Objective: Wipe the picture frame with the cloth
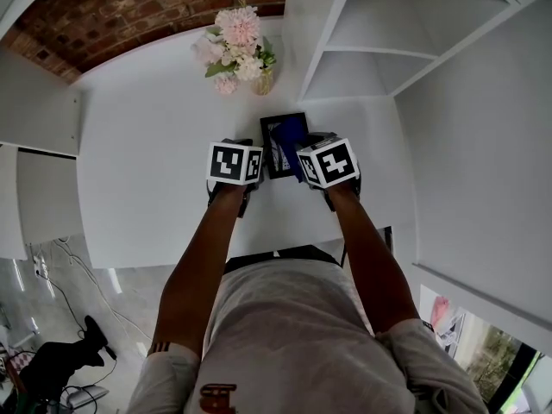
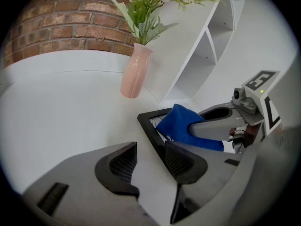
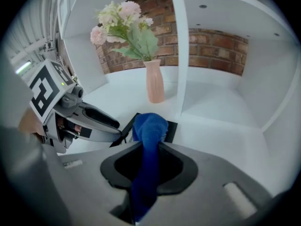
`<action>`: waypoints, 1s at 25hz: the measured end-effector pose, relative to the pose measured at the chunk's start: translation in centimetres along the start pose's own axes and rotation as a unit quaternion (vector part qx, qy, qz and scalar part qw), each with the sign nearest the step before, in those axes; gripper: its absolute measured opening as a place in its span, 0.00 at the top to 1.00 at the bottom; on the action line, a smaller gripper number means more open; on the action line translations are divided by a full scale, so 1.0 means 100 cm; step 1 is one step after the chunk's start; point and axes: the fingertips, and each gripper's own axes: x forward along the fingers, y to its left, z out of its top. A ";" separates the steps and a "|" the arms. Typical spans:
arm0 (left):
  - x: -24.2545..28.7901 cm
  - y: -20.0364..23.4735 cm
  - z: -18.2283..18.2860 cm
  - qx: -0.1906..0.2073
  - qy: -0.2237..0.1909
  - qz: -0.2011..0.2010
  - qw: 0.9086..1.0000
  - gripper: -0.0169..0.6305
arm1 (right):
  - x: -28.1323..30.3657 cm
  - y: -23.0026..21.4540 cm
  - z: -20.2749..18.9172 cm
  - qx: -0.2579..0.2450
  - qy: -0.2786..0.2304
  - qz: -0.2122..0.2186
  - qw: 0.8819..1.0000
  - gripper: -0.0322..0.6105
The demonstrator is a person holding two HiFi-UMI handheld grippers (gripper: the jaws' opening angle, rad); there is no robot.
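The frame (image 1: 281,138) lies near the vase (image 1: 262,81). The cloth (image 3: 149,125) is pinched by the right gripper (image 3: 149,160) and rests on the frame. The left gripper (image 2: 146,162) is spread, empty, beside the frame. Wiping is judged begun, not finished.

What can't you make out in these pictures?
Image in the picture frame: too small in the head view; blue cloth covers it in the left gripper view.
Frame's near edge: behind the right tongs in the right gripper view.
The flowers: cut by left gripper view's top edge.

Bright, even light; fisheye warping, dark vignetted corners.
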 end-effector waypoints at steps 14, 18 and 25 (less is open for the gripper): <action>0.001 0.000 0.001 0.004 -0.005 0.000 1.000 0.69 | -0.044 -0.017 -0.011 0.035 -0.038 -0.019 0.999 0.83; 0.001 0.000 0.000 0.004 -0.004 -0.001 1.000 0.69 | -0.049 0.021 -0.013 0.030 -0.045 0.018 0.998 0.83; 0.001 0.000 -0.001 0.006 -0.003 -0.002 1.000 0.69 | -0.028 0.069 -0.031 0.004 -0.012 0.053 0.999 0.83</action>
